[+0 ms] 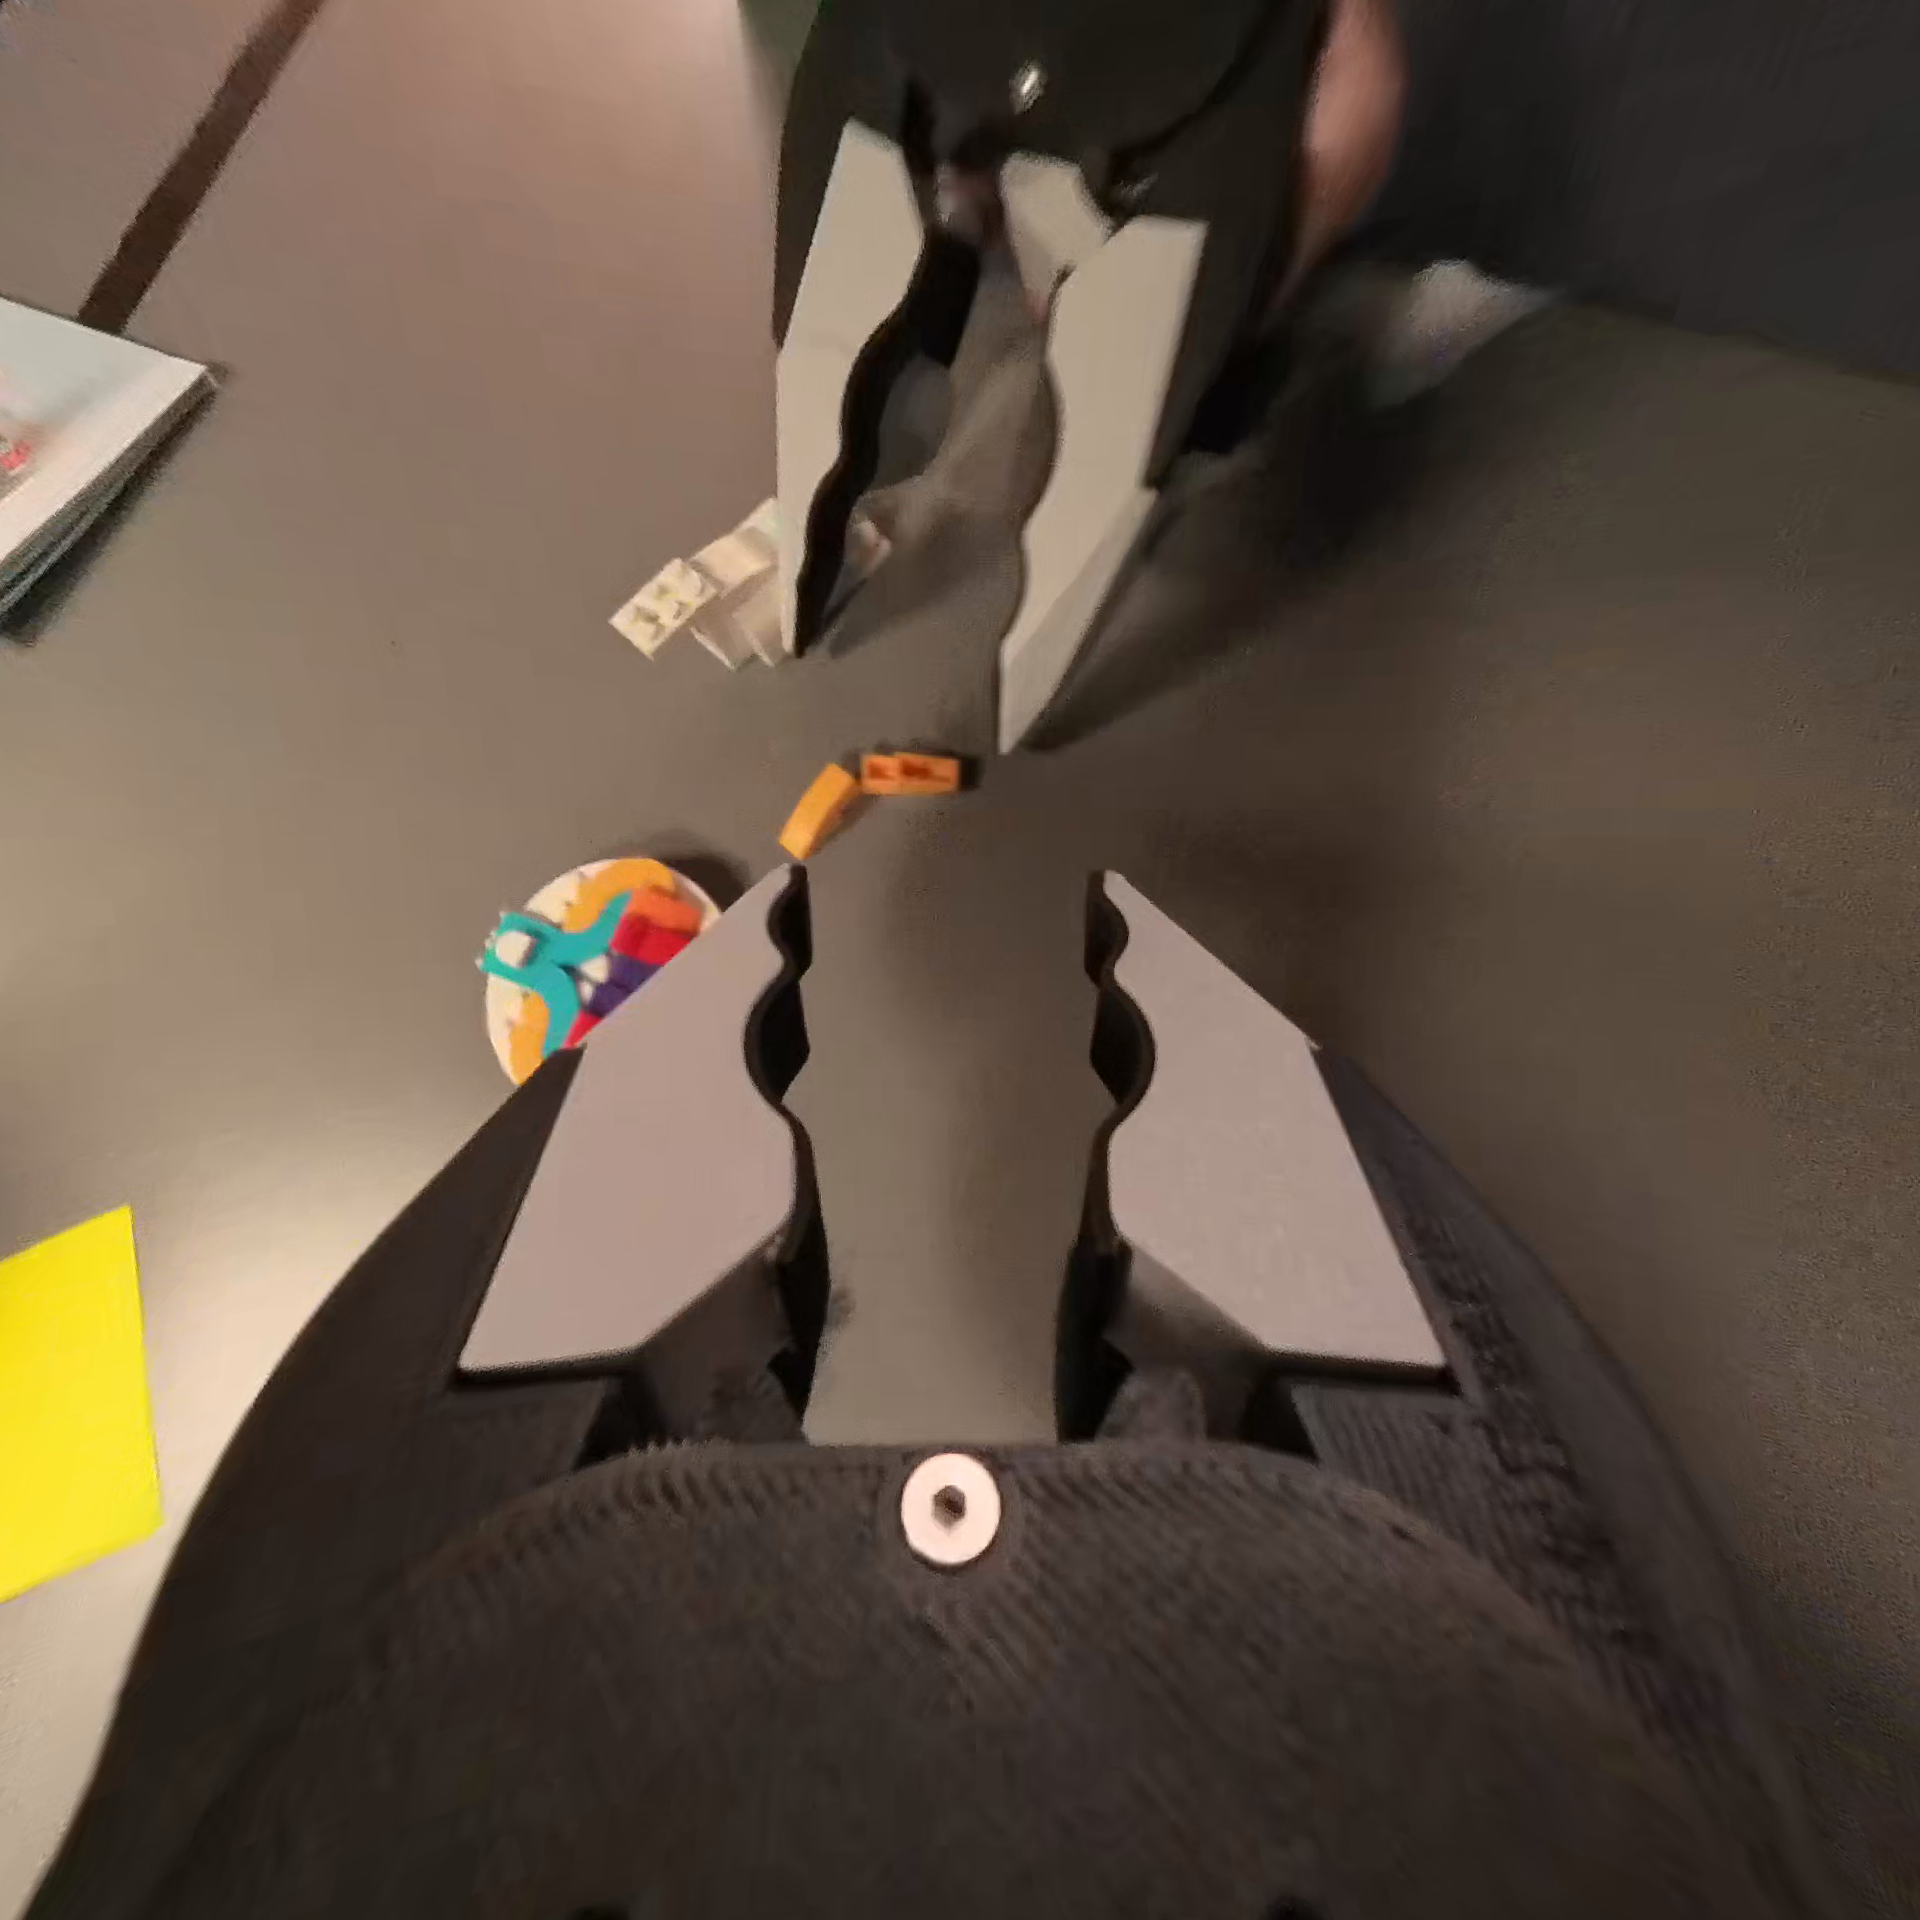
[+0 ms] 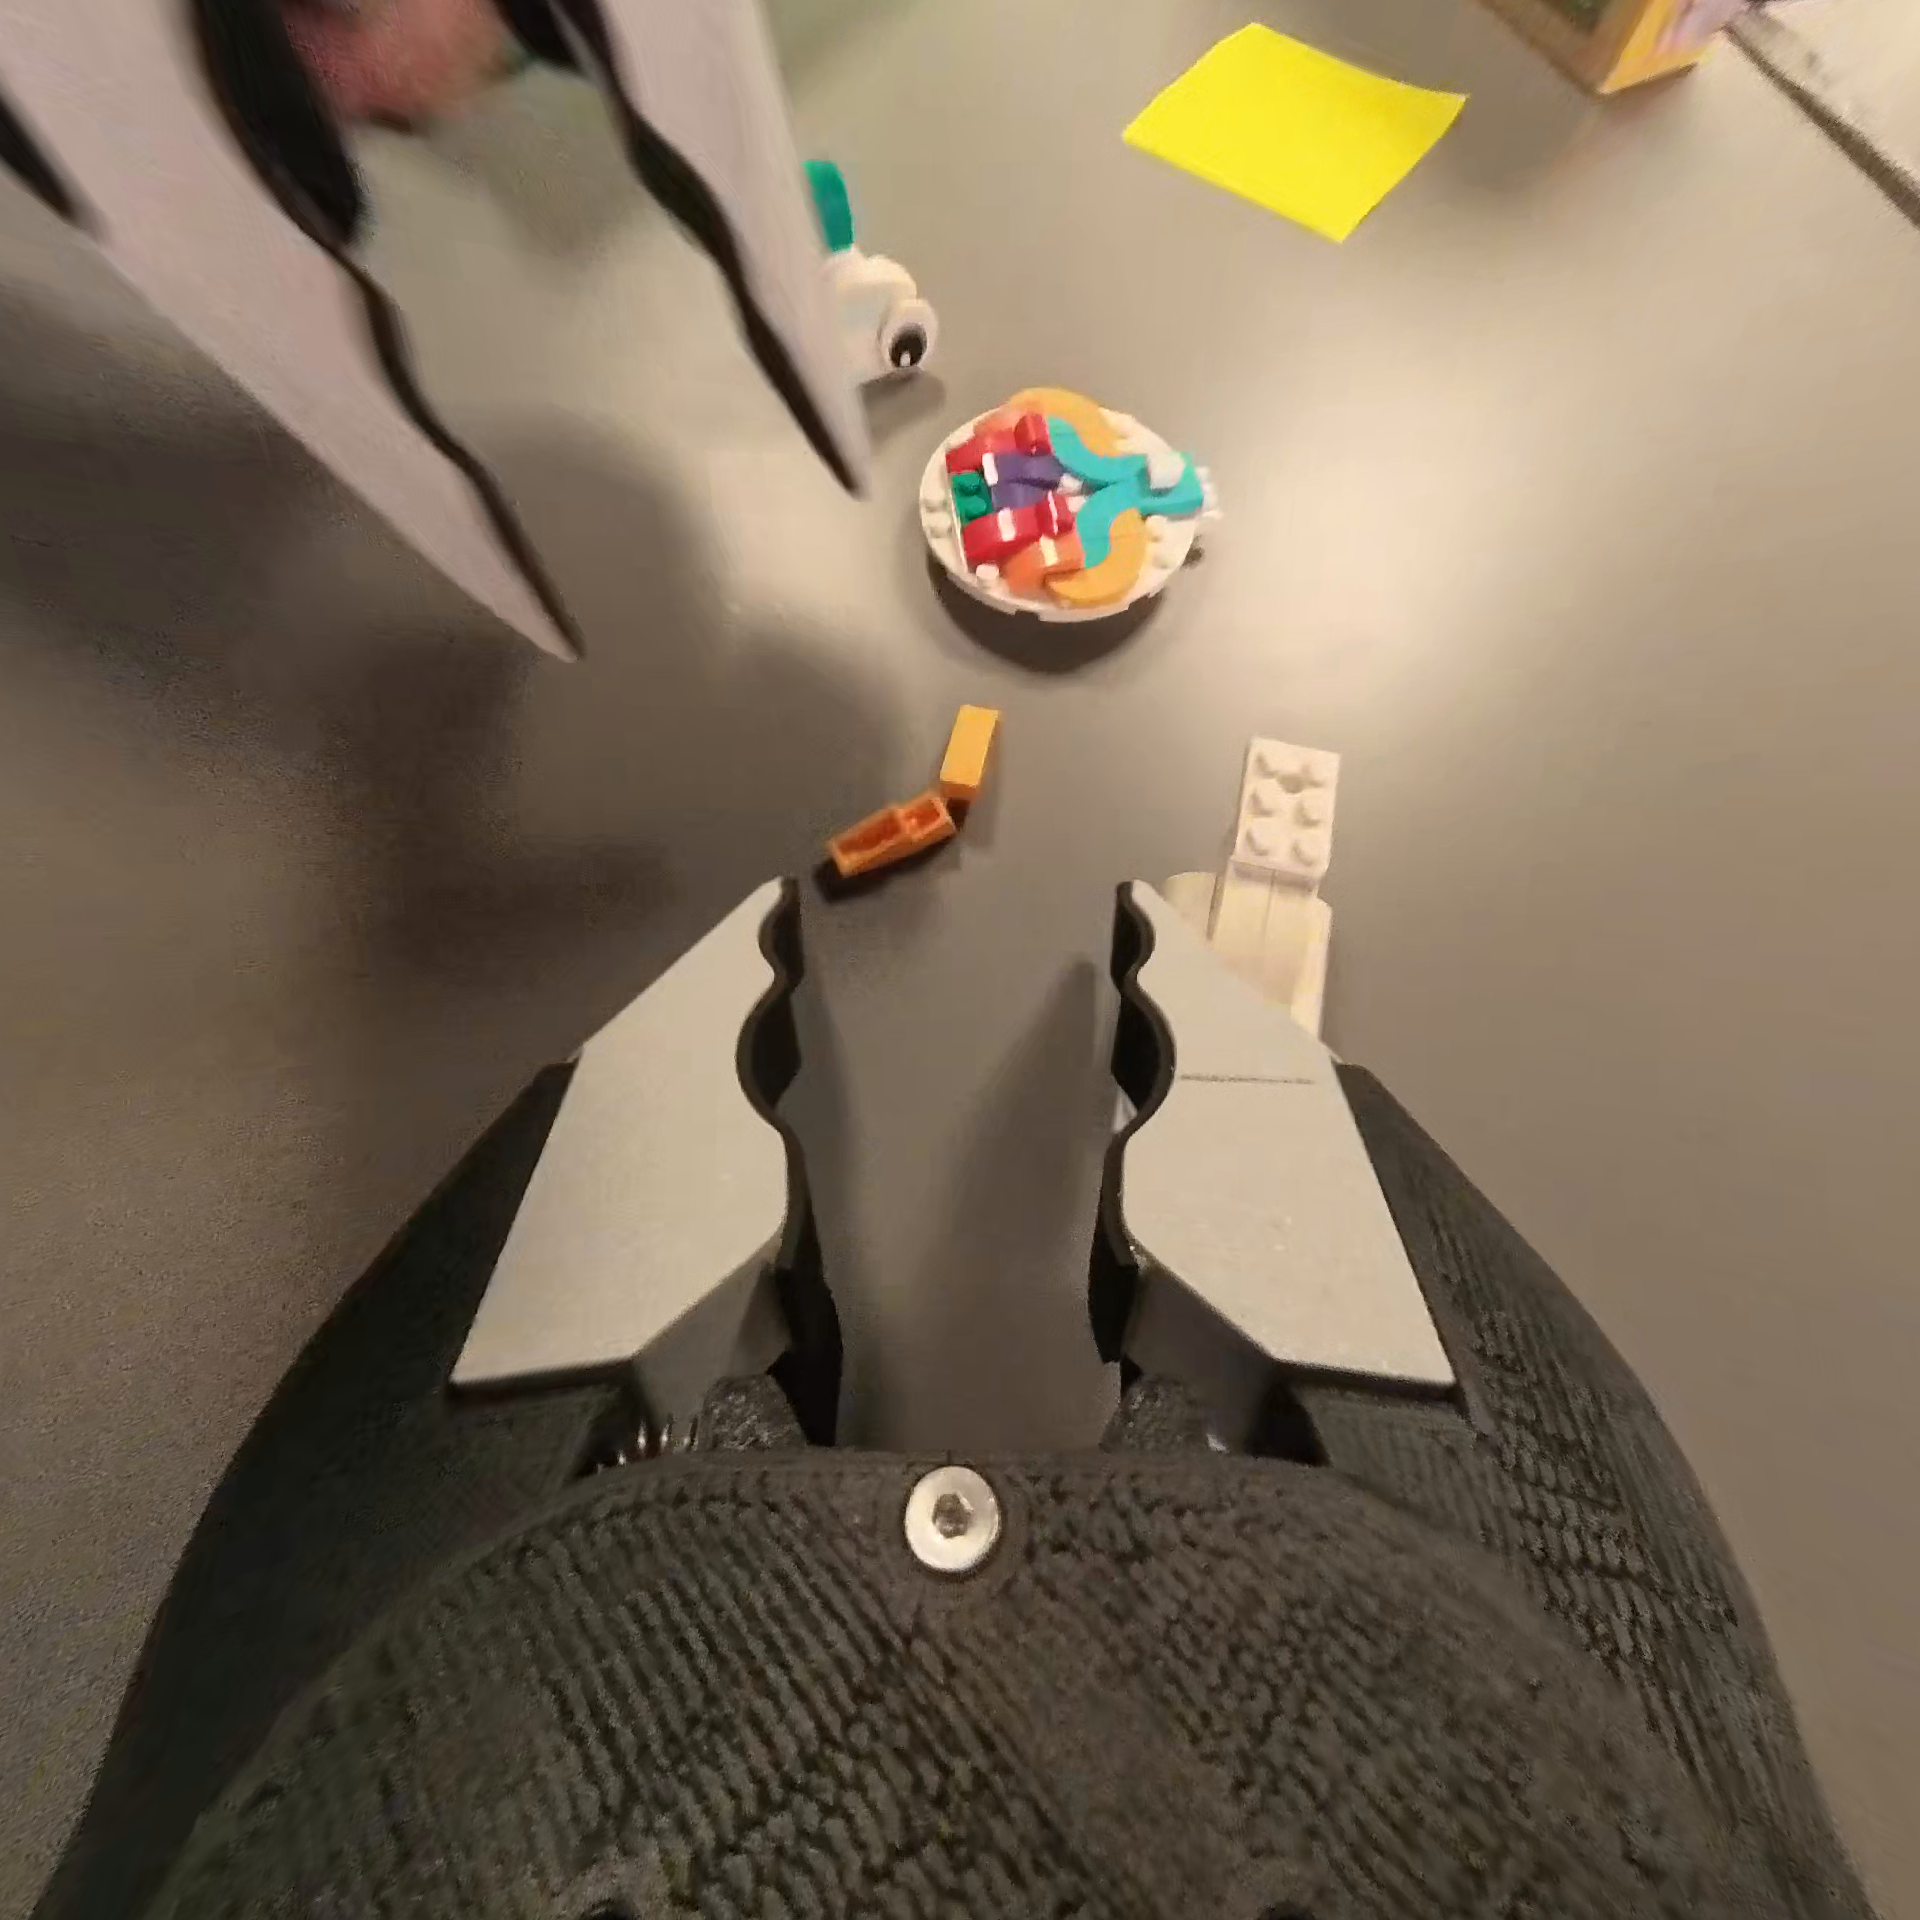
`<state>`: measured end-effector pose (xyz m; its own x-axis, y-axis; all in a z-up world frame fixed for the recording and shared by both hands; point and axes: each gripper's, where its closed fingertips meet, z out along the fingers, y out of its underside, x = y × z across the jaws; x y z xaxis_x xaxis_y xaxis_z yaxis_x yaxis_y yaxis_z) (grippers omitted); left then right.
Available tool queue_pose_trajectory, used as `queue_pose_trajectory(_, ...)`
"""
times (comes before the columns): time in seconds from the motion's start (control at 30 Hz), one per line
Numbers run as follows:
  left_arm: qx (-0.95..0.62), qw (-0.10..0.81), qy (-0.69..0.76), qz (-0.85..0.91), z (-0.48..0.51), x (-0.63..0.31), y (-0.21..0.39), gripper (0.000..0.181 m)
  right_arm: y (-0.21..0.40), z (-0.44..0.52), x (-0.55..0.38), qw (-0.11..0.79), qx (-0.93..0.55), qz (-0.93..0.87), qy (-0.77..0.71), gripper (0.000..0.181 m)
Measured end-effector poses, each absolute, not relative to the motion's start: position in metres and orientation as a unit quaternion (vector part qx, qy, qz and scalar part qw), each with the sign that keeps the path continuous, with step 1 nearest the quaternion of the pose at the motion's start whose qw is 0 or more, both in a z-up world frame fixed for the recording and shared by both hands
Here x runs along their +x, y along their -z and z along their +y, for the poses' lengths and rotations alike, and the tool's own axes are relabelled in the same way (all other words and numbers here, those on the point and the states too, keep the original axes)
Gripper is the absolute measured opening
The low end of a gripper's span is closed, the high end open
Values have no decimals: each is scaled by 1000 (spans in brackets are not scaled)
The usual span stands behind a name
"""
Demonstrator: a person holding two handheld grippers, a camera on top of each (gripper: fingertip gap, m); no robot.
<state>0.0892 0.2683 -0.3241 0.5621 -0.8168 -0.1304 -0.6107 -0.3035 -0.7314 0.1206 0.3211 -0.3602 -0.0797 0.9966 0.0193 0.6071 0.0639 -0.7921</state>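
My left gripper (image 1: 948, 878) is open and empty above the grey table; it also shows in the right wrist view (image 2: 717, 571). Just beyond its tips lie two small orange bricks (image 1: 868, 795), also seen in the right wrist view (image 2: 920, 805). My right gripper (image 2: 948, 885) is open and empty, facing the left one, and shows in the left wrist view (image 1: 904, 696). A white brick assembly (image 2: 1283, 862) lies beside its right finger; in the left wrist view (image 1: 707, 603) it is partly hidden. A round white plate with coloured bricks (image 2: 1060, 504) lies beyond, left of my left gripper (image 1: 597, 961).
A yellow sticky note (image 2: 1294, 125) lies on the table, also at the left edge of the left wrist view (image 1: 68, 1392). A small white and teal piece with a black eye (image 2: 878, 296) lies near the plate. A booklet (image 1: 73, 447) lies far left. A box corner (image 2: 1621, 36) is at the top right. One gripper's finger ends stand about 8 centimeters off the other's.
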Motion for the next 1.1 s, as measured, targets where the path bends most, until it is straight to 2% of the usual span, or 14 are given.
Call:
queue_pose_trajectory(0.2, -811, 332, 118, 467, 312, 100, 353, 28, 346, 322, 119, 330, -589, -649, -350, 50)
queue_pose_trajectory(0.37, -820, 294, 100, 480, 321, 96, 367, 25, 347, 321, 119, 327, -588, -651, -351, 48)
queue_pose_trajectory(0.4, -819, 283, 111, 487, 318, 99, 367, 10, 347, 321, 119, 327, -587, -652, -351, 47)
queue_pose_trajectory(0.47, -813, 260, 111, 509, 308, 100, 366, 7, 346, 321, 119, 329, -586, -651, -353, 45)
queue_pose_trajectory(0.57, -799, 301, 83, 514, 293, 96, 341, 7, 343, 322, 119, 333, -586, -644, -362, 44)
queue_pose_trajectory(0.67, -792, 389, 53, 468, 269, 75, 288, 7, 341, 323, 120, 334, -587, -640, -367, 44)
queue_pose_trajectory(0.8, -810, 478, -70, 334, 234, -18, 222, 7, 345, 322, 119, 330, -589, -646, -357, 42)
queue_pose_trajectory(0.87, -853, 444, -123, 244, 209, -80, 217, 7, 347, 321, 119, 327, -589, -650, -352, 42)
queue_pose_trajectory(0.93, -903, 363, -159, 168, 177, -134, 233, 7, 348, 320, 118, 325, -588, -652, -350, 42)
queue_pose_trajectory(1.1, -966, 211, -134, 72, 129, -196, 284, 7, 349, 319, 117, 323, -587, -657, -345, 41)
